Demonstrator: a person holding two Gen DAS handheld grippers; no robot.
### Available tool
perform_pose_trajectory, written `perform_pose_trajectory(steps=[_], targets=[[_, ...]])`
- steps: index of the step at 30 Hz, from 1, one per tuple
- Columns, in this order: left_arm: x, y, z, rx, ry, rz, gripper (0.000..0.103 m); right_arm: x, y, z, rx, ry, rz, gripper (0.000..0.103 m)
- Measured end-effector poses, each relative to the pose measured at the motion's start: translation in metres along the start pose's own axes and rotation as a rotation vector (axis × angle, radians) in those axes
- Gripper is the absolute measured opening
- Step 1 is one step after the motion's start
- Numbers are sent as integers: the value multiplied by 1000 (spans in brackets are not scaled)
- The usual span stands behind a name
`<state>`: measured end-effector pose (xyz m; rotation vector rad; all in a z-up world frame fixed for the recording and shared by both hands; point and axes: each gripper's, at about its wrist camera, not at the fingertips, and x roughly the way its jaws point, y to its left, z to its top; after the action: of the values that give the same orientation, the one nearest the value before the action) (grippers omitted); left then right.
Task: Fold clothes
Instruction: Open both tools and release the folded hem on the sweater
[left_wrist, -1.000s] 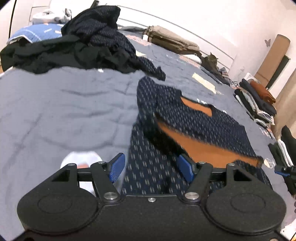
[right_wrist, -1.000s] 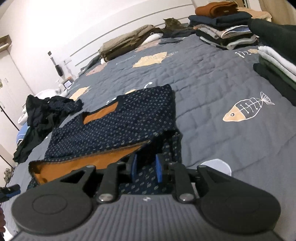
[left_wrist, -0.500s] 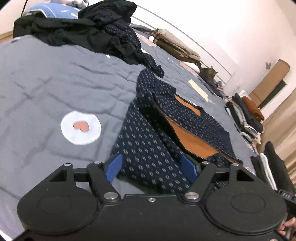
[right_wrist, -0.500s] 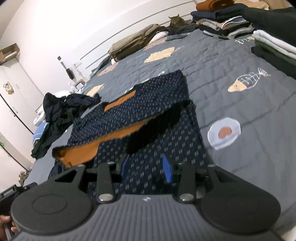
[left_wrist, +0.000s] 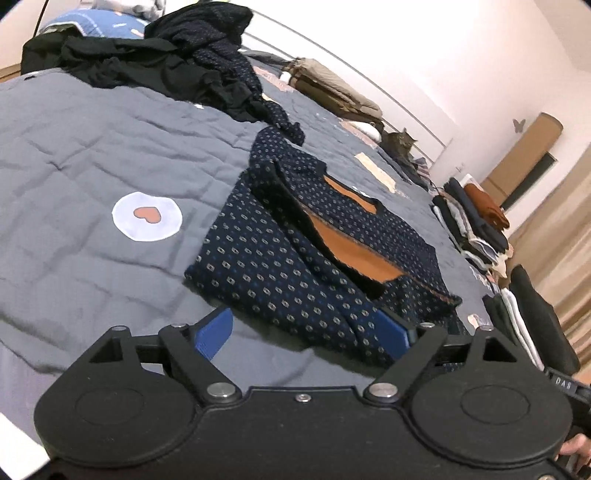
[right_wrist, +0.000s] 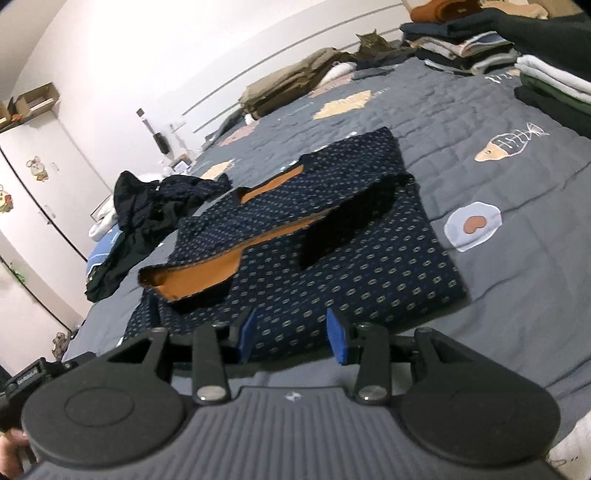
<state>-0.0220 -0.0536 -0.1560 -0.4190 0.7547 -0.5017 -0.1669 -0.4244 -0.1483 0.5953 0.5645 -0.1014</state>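
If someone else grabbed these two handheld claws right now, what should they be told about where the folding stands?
Left claw: open, holding nothing, just above the near edge of the navy patterned garment.
Right claw: open, empty, over the same near edge.
The garment lies on the grey bedspread, folded partway, its orange lining showing along a loose flap.
Done: side folds, apparently.
Left: probably one more fold to flatten that flap, then the unfolded dark pile. Folded stacks sit at the far side.
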Motion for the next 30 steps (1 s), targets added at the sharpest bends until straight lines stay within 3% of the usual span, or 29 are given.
perform_pose_trajectory(steps=[5, 11, 16, 30], targets=[[-14, -13, -13, 17, -23, -28, 87, -10, 14, -9, -20, -33, 17, 41], [-25, -46, -29, 184, -63, 24, 92, -21, 33, -20, -67, -89, 10, 42], [-23, -66, -36, 298, -81, 29, 97, -20, 52, -29, -151, -104, 5, 51], [-11, -74, -40, 348, -75, 39, 99, -6, 64, -35, -207, -69, -1, 54]])
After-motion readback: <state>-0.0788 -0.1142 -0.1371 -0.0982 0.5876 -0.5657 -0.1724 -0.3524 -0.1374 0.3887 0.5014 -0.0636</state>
